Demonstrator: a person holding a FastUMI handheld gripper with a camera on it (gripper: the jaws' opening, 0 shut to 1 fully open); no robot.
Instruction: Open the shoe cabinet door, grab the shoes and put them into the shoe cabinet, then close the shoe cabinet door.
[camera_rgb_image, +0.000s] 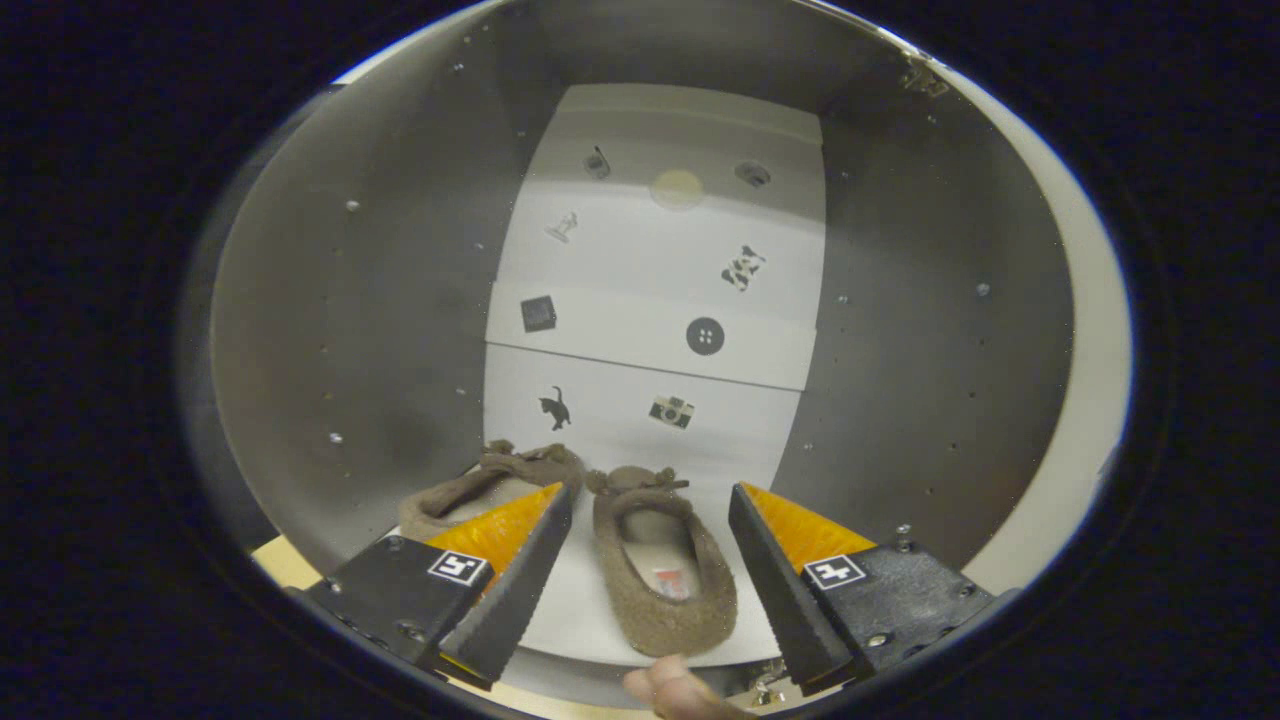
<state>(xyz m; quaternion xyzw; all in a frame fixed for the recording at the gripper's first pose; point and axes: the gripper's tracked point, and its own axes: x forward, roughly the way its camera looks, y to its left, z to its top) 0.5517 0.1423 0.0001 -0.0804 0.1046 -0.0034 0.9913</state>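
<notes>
Grey cabinet interior (330, 330) ahead, white paper lining (660, 270) its floor. Door evidently open. Two brown fuzzy slippers (655, 560) already lie inside, one between my gripper's (650, 505) fingers, one behind the left finger. Fingers apart, clamping nothing. Remaining, I judge: withdraw, close door.

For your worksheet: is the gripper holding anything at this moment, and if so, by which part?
Nothing is held. The gripper is open inside the cabinet; one shoe lies between its fingers untouched, the other shoe beyond one finger.
</notes>
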